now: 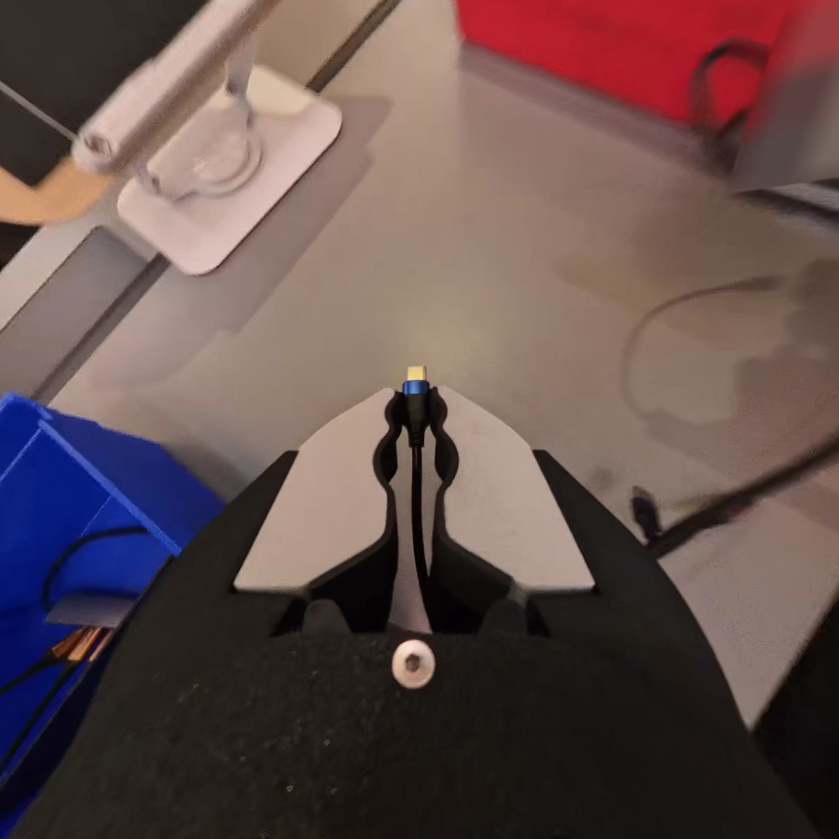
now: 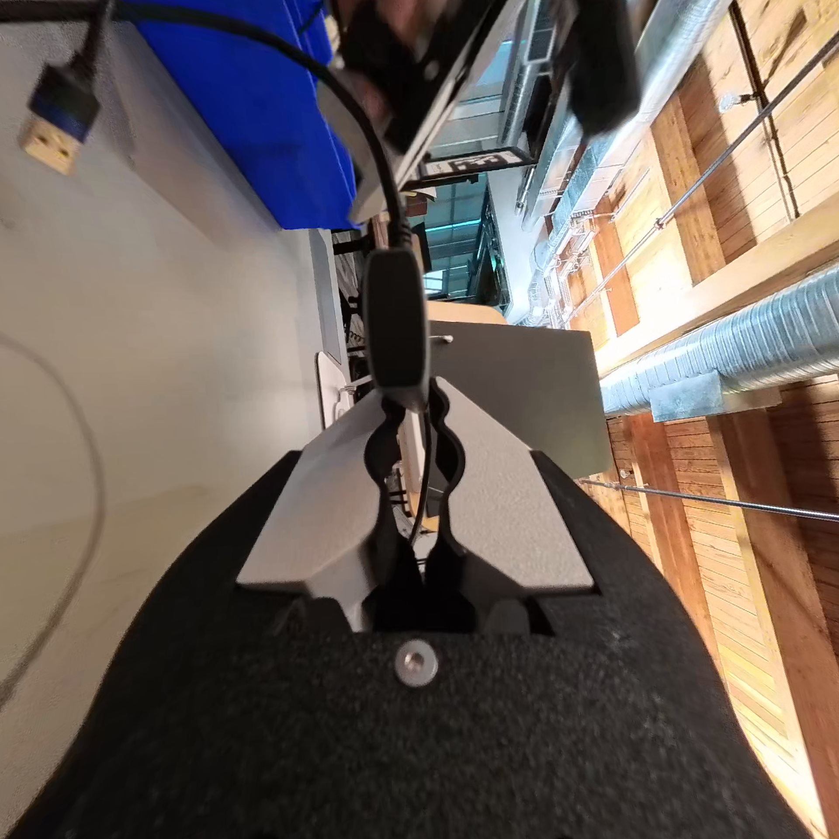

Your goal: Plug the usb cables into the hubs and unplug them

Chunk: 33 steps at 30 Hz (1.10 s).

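My left gripper (image 1: 417, 391) is shut on a small cable plug (image 1: 414, 386) with a blue collar and a gold tip. The tip points forward over the grey table (image 1: 476, 236), and its black cable runs back between the jaws. My right gripper (image 2: 411, 394) is shut on a black oblong adapter (image 2: 397, 322), held on its side. A thick black cable (image 2: 363, 122) leaves the adapter's far end, and a thin black wire trails back between the jaws. A gold USB plug (image 2: 56, 122) with a blue-black body hangs at the upper left of the right wrist view.
A blue bin (image 1: 68, 522) with wires in it stands at the left; it also shows in the right wrist view (image 2: 245, 104). A white monitor stand base (image 1: 236, 181) is at the far left. A red box (image 1: 613, 50) sits at the back. A grey cable loop (image 1: 658, 327) lies at the right. One gripper's finger ends stand about 15 cm off the other's. The white monitor stand base (image 1: 236, 181) lies some 35 cm from my left tips, 40 cm from my right tips.
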Motion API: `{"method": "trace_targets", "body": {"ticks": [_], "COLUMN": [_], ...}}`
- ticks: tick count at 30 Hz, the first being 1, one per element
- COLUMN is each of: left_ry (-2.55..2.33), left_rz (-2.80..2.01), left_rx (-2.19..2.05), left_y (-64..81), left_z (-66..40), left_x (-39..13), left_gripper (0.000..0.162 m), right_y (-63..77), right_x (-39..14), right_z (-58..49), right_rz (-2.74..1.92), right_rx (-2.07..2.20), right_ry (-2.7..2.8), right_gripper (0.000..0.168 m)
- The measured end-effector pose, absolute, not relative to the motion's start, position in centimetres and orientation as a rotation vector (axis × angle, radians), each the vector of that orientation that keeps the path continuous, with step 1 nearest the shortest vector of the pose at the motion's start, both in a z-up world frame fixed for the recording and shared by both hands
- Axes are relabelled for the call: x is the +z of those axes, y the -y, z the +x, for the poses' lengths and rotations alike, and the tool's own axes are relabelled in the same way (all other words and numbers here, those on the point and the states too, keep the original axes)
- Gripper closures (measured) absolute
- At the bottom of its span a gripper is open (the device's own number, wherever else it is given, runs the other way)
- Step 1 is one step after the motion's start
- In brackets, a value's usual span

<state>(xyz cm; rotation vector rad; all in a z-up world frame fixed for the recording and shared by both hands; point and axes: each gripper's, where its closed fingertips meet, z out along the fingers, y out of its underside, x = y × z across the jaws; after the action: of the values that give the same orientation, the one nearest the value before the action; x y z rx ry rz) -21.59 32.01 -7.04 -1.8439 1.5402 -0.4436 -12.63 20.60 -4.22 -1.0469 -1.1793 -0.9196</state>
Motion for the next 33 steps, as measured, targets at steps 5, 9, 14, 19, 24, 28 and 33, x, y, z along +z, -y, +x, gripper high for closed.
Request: {"method": "trace_targets", "body": {"ticks": [5, 9, 14, 19, 24, 28, 33], "left_ry": [-1.808, -1.917, -1.838, -1.728, -1.538, -1.515, -1.480], "left_rz": [-1.979, -1.936, -1.915, -1.942, -1.891, -1.658, -1.319], "left_rx": [-0.378, -0.231, -0.137, -0.343, -0.613, -1.090, -1.294], "left_y": [-32.0, -33.8, -36.3, -35.7, -34.6, -27.3, -17.6], "left_z": [-19.1, -17.4, -17.8, -16.9, -16.4, -16.7, -16.8], "left_x": [-15.6, -19.3, -19.2, -18.7, -13.3, -7.2, -3.1], "left_gripper": [0.151, 0.151, 0.151, 0.151, 0.126, 0.127, 0.126], "right_y": [-19.6, -18.3, -15.0, -15.5, -18.2, -19.5, -21.3], "right_x": [-2.8, 2.1, 9.3, 8.9, 3.7, 1.8, -0.6], "right_z": [-9.9, -5.5, 0.4, -1.7, -5.7, -9.0, -12.8], "right_rz": [-1.106, -1.136, -1.096, -1.104, -1.121, -1.116, -1.088], "right_rx": [-0.870, -0.868, -1.048, -0.981, -0.811, -0.554, -0.605], "right_ry": [1.046, 0.731, 0.510, 0.672, 0.890, 0.909, 1.047], "right_gripper": [0.160, 0.160, 0.161, 0.160, 0.160, 0.160, 0.159]}}
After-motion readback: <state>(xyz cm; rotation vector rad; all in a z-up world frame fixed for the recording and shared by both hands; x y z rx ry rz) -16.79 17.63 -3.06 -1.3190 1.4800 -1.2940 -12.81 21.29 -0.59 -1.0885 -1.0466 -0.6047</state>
